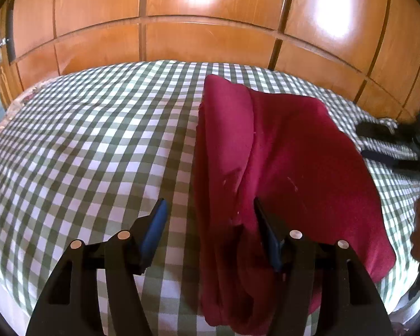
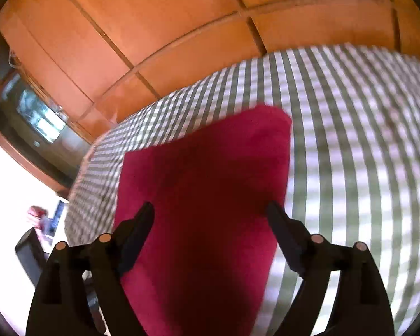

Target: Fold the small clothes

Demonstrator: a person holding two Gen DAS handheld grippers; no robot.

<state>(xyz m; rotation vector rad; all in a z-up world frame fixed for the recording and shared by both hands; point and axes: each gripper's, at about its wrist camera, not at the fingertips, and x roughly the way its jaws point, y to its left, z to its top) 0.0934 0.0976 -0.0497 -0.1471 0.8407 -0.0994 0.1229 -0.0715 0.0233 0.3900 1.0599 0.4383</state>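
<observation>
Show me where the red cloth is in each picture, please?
Left wrist view: the red cloth lies right of centre, reaching from mid-picture to the bottom edge, partly between the left gripper fingers.
Right wrist view: the red cloth fills the lower centre, behind the right gripper.
Shared landmark: the checked bedcover beneath it.

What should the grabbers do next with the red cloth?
Probably close the left gripper on the long folded edge of the red cloth between its open fingers. The right gripper hangs open above the cloth, holding nothing, on the checked bedsheet.
</observation>
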